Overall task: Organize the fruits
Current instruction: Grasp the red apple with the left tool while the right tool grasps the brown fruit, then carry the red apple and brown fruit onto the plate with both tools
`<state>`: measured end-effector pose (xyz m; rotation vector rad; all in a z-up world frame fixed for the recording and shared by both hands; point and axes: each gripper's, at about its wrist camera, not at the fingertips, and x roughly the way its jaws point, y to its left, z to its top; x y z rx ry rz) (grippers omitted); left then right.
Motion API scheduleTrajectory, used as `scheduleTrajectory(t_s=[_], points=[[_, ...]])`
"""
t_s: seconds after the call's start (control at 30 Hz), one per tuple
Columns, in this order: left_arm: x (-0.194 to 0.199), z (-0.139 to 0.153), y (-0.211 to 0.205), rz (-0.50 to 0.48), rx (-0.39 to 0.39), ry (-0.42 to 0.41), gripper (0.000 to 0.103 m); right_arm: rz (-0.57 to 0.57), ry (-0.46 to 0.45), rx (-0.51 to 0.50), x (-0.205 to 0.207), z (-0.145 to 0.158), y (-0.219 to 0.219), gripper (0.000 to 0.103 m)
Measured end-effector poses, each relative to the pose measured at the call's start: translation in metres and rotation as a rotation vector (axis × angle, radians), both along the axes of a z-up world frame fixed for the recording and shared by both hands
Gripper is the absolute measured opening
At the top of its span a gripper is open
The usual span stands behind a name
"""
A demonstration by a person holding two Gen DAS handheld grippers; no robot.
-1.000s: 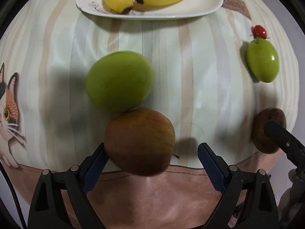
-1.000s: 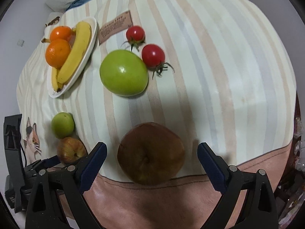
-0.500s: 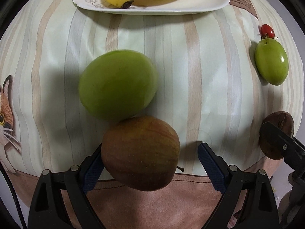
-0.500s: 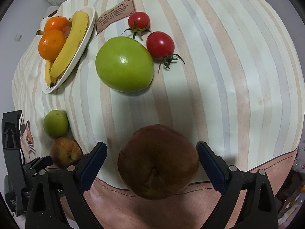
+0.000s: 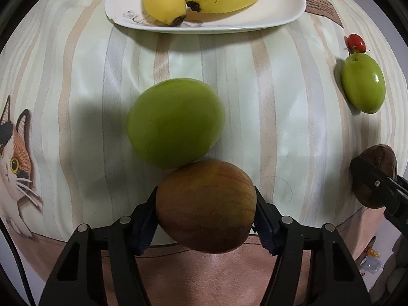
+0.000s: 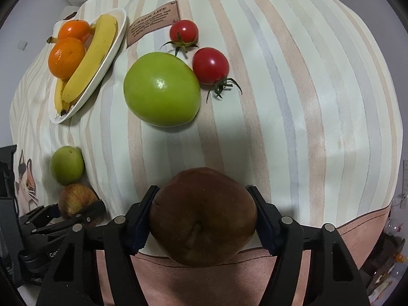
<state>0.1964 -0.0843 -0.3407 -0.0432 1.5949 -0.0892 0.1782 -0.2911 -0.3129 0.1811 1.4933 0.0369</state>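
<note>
so far only the bananas [image 5: 204,2] and oranges [image 6: 66,57] sit on the white plate [image 5: 285,12]. my left gripper [image 5: 205,219] is closing on the streaked apple [image 5: 205,209], pads at both flanks, touching the small green fruit [image 5: 176,122]. my right gripper [image 6: 202,218] is closing around the dark apple [image 6: 202,216]. the big green fruit [image 6: 162,89] and two tomatoes [image 6: 210,65] wait on the cloth [image 6: 306,76].

Striped tablecloth [image 6: 293,81] (cat print), pale wall [image 6: 30,7] perhaps behind
</note>
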Motion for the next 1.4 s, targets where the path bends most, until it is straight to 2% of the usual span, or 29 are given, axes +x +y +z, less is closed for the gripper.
scheduleTrajectory(t_s=[0.2, 0.37, 0.5, 0.67, 0.87, 0.97, 1.07, 1.27, 1.4], points=[[-0.001, 0.008, -0.003, -0.003, 0.006, -0.012, 0.062, 0.026, -0.042, -0.019, -0.005, 0.008, 0.007, 0.071], [0.000, 0.030, 0.004, 0.001, -0.008, -0.041, 0.062, 0.038, -0.060, -0.014, -0.007, 0.017, 0.006, 0.071], [0.006, 0.053, 0.012, 0.031, -0.059, -0.065, 0.062, 0.060, -0.075, 0.005, -0.011, 0.033, 0.014, 0.071], [0.016, 0.097, 0.021, 0.045, -0.119, -0.131, 0.062, 0.070, -0.110, 0.066, -0.002, 0.053, 0.021, 0.071], [0.051, 0.138, 0.040, 0.059, -0.153, -0.208, 0.062, 0.089, -0.160, 0.138, 0.020, 0.078, 0.039, 0.071], [0.071, 0.141, 0.049, 0.050, -0.133, -0.224, 0.062, 0.102, -0.182, 0.154, 0.039, 0.083, 0.053, 0.071], [0.104, 0.129, 0.063, 0.039, -0.086, -0.227, 0.062, 0.109, -0.201, 0.162, 0.066, 0.086, 0.066, 0.071], [0.157, 0.096, 0.083, 0.024, -0.030, -0.163, 0.062, 0.138, -0.193, 0.137, 0.119, 0.068, 0.091, 0.071], [0.179, 0.078, 0.086, 0.021, -0.049, -0.118, 0.062, 0.169, -0.163, 0.104, 0.143, 0.051, 0.100, 0.071]])
